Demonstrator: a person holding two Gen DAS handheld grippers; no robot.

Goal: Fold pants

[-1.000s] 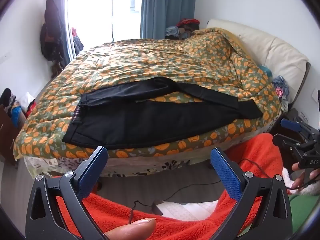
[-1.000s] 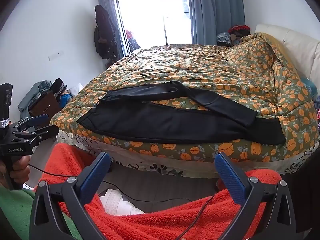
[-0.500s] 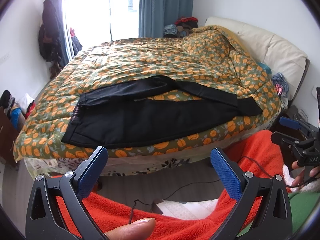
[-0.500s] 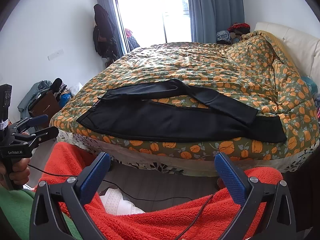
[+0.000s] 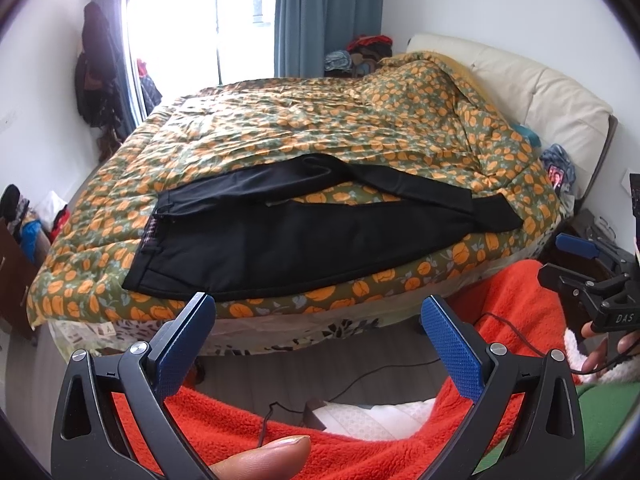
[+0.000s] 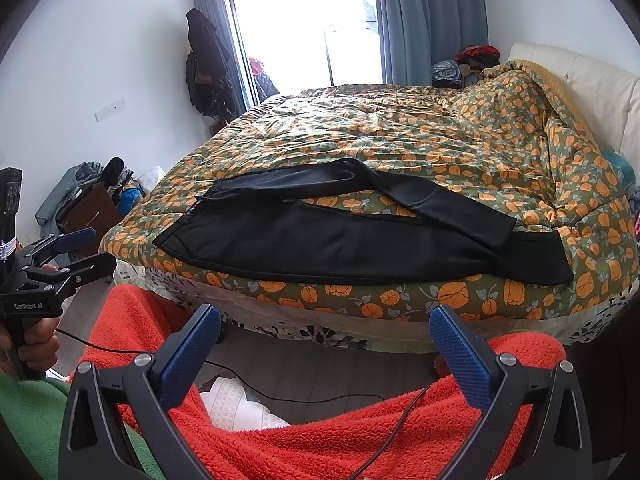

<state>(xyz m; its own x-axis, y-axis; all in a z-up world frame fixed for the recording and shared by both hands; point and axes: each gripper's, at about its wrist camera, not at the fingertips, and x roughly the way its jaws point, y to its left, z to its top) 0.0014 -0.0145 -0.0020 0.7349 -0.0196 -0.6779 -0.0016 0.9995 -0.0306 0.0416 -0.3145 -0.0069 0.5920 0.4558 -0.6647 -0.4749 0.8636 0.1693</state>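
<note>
Black pants (image 5: 304, 236) lie spread along the near edge of the bed, waistband at the left, legs running right; the far leg crosses over the near one. They also show in the right wrist view (image 6: 340, 236). My left gripper (image 5: 318, 312) is open and empty, held short of the bed edge, below the pants. My right gripper (image 6: 324, 322) is open and empty, also short of the bed. Each gripper shows in the other's view: the right one (image 5: 576, 260) and the left one (image 6: 76, 252), both with jaws apart.
The bed carries an orange-flowered quilt (image 5: 320, 128) and a cream headboard (image 5: 540, 92) at the right. An orange fleece (image 6: 320, 432) covers the person's legs. Cables and a white slipper (image 5: 360, 416) lie on the floor. Clothes pile (image 6: 88, 196) stands at the left.
Both grippers have edged slightly closer to the bed and a little higher. The pants have not moved. Both stay open.
</note>
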